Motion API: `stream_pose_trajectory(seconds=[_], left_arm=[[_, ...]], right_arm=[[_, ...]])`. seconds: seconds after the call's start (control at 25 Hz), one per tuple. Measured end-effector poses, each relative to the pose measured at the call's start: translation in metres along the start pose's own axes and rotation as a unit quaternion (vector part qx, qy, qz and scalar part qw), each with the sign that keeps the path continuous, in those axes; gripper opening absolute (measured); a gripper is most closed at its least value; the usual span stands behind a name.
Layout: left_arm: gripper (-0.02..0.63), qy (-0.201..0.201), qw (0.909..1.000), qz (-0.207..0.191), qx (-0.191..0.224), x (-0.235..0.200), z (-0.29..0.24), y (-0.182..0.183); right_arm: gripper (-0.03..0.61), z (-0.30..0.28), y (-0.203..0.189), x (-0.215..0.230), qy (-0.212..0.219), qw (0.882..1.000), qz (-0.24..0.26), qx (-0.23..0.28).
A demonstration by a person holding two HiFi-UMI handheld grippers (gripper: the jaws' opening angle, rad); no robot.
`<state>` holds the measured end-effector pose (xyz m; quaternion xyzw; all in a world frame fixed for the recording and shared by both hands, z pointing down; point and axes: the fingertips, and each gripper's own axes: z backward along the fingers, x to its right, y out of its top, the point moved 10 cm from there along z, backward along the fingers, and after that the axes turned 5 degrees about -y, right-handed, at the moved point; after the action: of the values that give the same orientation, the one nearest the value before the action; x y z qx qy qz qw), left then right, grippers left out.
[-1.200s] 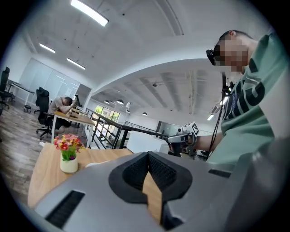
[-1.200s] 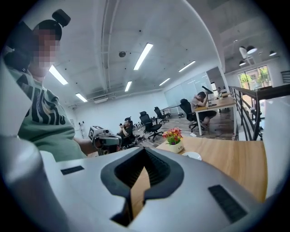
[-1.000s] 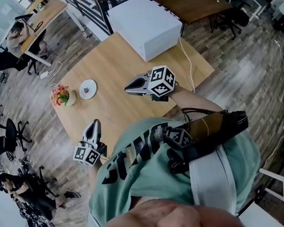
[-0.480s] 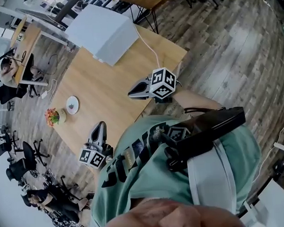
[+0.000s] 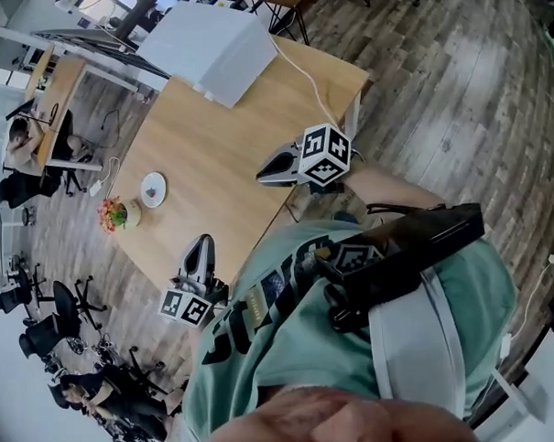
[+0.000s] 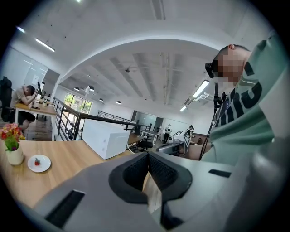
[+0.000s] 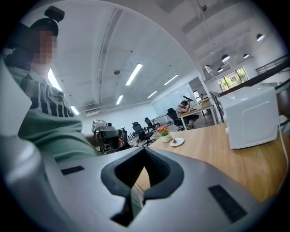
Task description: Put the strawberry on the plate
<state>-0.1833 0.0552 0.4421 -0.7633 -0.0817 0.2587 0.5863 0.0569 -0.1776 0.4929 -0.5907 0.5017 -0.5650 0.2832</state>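
Note:
A small red strawberry lies on a white plate at the far left of the wooden table. In the left gripper view the strawberry sits on the plate; in the right gripper view the plate is small and far off. My left gripper hovers at the table's near edge, shut and holding nothing. My right gripper is over the near right part of the table, also shut with nothing in it. Both are well apart from the plate.
A vase of flowers stands just left of the plate. A big white box with a cable sits at the table's far end. Office chairs, desks and seated people surround the table on a wood floor.
The head view has swung and tilted, so the table shows further up and left. Both grippers stay shut and in about the same places; the strawberry stays on the plate.

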Motion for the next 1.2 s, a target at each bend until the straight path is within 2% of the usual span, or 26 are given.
stream_pose_trajectory(seconds=[0.12,0.24,0.36,0.48,0.64,0.8,0.96,1.2], left_arm=[[0.006,-0.004,1.0000,0.004,0.005,-0.010,0.069,-0.020],[0.006,-0.003,0.9999,0.008,0.012,-0.023,0.138,-0.035],[0.006,0.010,0.9992,0.018,0.034,-0.037,0.181,-0.042],[0.006,0.028,0.9980,0.018,0.055,-0.037,0.207,-0.044],[0.006,0.055,0.9940,0.005,0.094,-0.030,0.207,-0.043],[0.006,0.064,0.9888,0.038,0.130,-0.006,0.191,-0.054],[0.006,0.058,0.9893,0.040,0.128,0.011,0.157,-0.054],[0.005,0.047,0.9911,0.046,0.116,0.019,0.127,-0.052]], right_arm=[[0.008,-0.046,-0.003,-0.045,-0.016,1.000,-0.008,0.001],[0.008,-0.094,-0.004,-0.091,-0.004,1.000,-0.016,-0.004],[0.008,-0.126,0.010,-0.114,-0.003,1.000,0.002,-0.030],[0.008,-0.137,0.025,-0.128,0.002,0.999,0.018,-0.030],[0.008,-0.123,0.037,-0.120,-0.001,0.999,0.033,-0.027],[0.008,-0.092,0.034,-0.111,-0.007,1.000,0.020,-0.008],[0.008,-0.060,0.027,-0.099,-0.015,1.000,0.022,-0.009],[0.008,-0.041,0.019,-0.084,-0.020,1.000,0.017,-0.009]])
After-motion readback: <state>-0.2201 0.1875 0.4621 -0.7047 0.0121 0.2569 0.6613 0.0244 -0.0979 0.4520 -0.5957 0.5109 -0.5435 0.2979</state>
